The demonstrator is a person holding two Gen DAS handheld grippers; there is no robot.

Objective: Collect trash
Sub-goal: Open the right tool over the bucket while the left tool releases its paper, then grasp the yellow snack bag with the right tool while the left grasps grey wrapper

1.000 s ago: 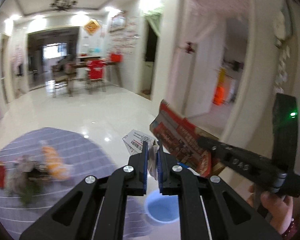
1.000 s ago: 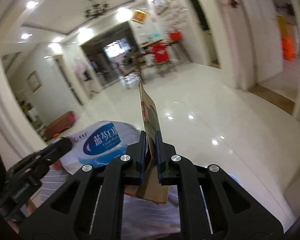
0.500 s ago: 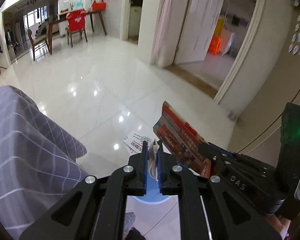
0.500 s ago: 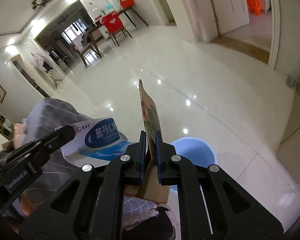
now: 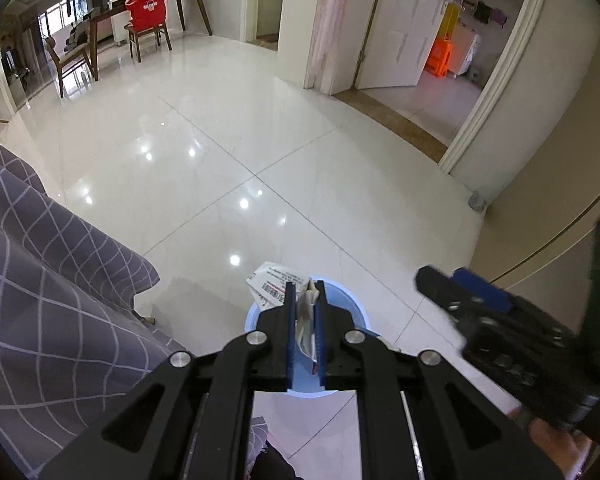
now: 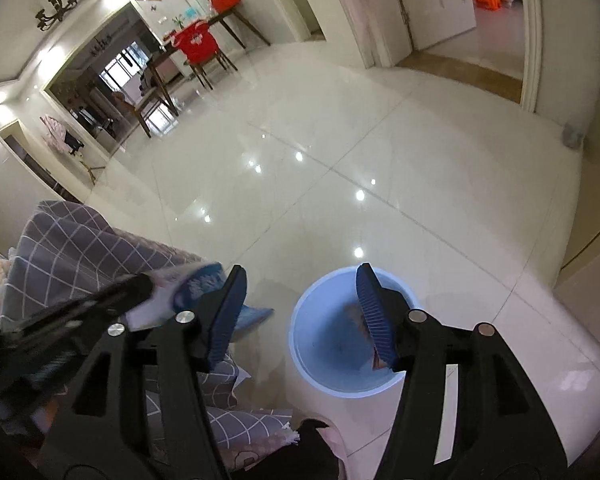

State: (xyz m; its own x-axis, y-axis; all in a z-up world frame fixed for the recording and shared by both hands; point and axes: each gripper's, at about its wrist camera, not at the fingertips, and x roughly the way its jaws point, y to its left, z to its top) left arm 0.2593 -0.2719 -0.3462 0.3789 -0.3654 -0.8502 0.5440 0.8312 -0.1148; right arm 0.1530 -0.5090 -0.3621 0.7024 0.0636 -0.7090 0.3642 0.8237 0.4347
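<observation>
- The step in hand is the drop: both grippers hang over the blue bin [image 6: 346,332], which stands on the glossy tiled floor [image 5: 260,140] just beside the table draped in a grey checked cloth [image 5: 40,280].
- The right gripper [image 6: 300,312] has just been opening; its jaws now stand well apart with nothing between them, and its right finger overlaps the bin's mouth in the right wrist view.
- A brownish, reddish piece [image 6: 358,314] lies inside the bin, mostly hidden behind that finger; it is probably the flat carton, though too little shows to be sure.
- The left gripper [image 5: 304,292] is nearly closed, its blue pads pinching a crumpled white plastic packet [image 5: 305,320] whose printed label end sticks out past the fingertips.
- Seen from the right wrist, that packet [image 6: 204,284] with its blue print hangs beside the cloth's edge, left of the bin's rim and blurred.
- From the left wrist view the pinched packet sits right over the bin's opening, so the two views disagree somewhat on how well it is lined up.
- The next move, as I judge it, calls for centring the left gripper over the bin's mouth, then parting its jaws so the packet falls inside rather than onto the cloth or floor.
- The right gripper, empty, is free to go for more trash.
</observation>
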